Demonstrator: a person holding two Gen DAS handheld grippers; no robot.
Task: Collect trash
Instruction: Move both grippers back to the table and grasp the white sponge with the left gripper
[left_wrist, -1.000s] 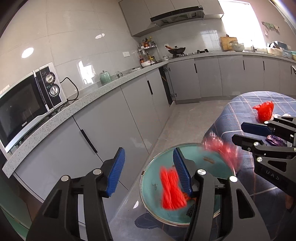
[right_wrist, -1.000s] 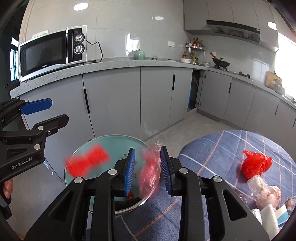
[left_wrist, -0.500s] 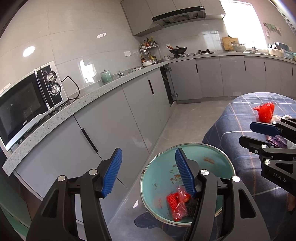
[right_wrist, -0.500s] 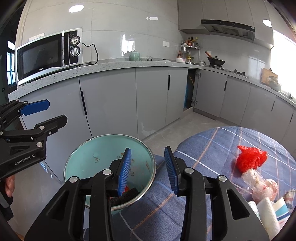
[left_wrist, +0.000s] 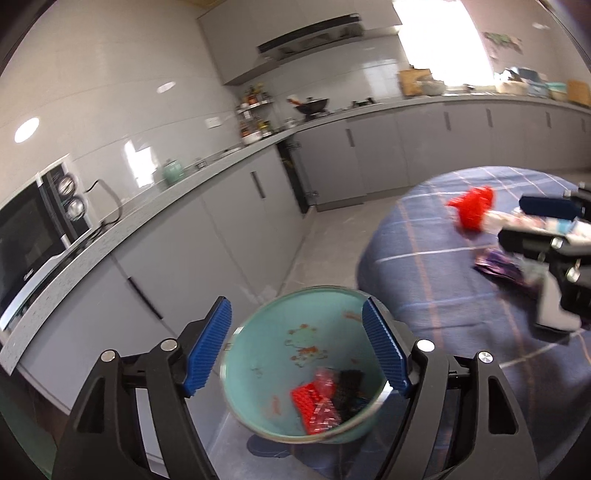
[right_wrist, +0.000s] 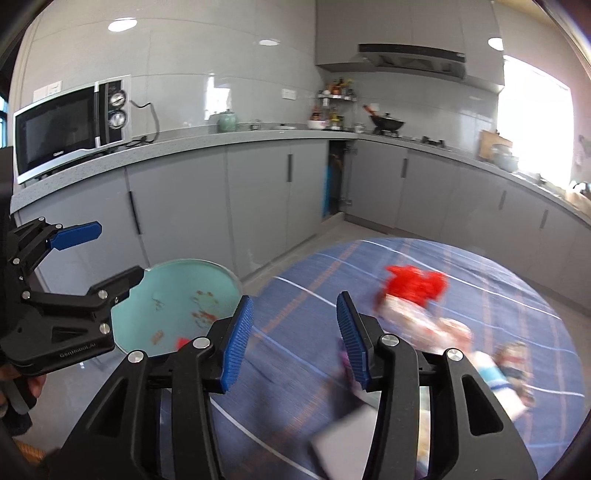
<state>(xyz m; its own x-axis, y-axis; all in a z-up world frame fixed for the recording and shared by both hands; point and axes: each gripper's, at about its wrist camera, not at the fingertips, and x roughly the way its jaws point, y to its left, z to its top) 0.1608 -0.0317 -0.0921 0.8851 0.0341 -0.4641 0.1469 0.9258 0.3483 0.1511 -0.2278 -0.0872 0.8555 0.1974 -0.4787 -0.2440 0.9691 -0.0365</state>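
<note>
A teal bin (left_wrist: 273, 354) stands on the floor beside a round table with a blue checked cloth (left_wrist: 424, 284). Red and dark trash (left_wrist: 316, 404) lies in the bin's bottom. My left gripper (left_wrist: 295, 350) hovers over the bin, its jaws opening with nothing between them. My right gripper (right_wrist: 295, 345) is over the cloth (right_wrist: 314, 273), its jaws also opening and empty. A crumpled red bag (right_wrist: 413, 286) and pale wrappers (right_wrist: 428, 325) lie on the cloth beyond it. The bin (right_wrist: 173, 295) and left gripper (right_wrist: 120, 249) show at the left of the right wrist view.
Grey kitchen cabinets (right_wrist: 258, 206) run behind the bin under a worktop with a microwave (right_wrist: 70, 129). A purple wrapper (left_wrist: 498, 267) and a white-and-blue packet (right_wrist: 495, 373) also lie on the table. The right gripper (left_wrist: 511, 221) appears over the table's right side.
The two red pieces fell from both grippers into the bin. Both grippers have opened wider. The right gripper swung away from the bin toward the trash on the table.
</note>
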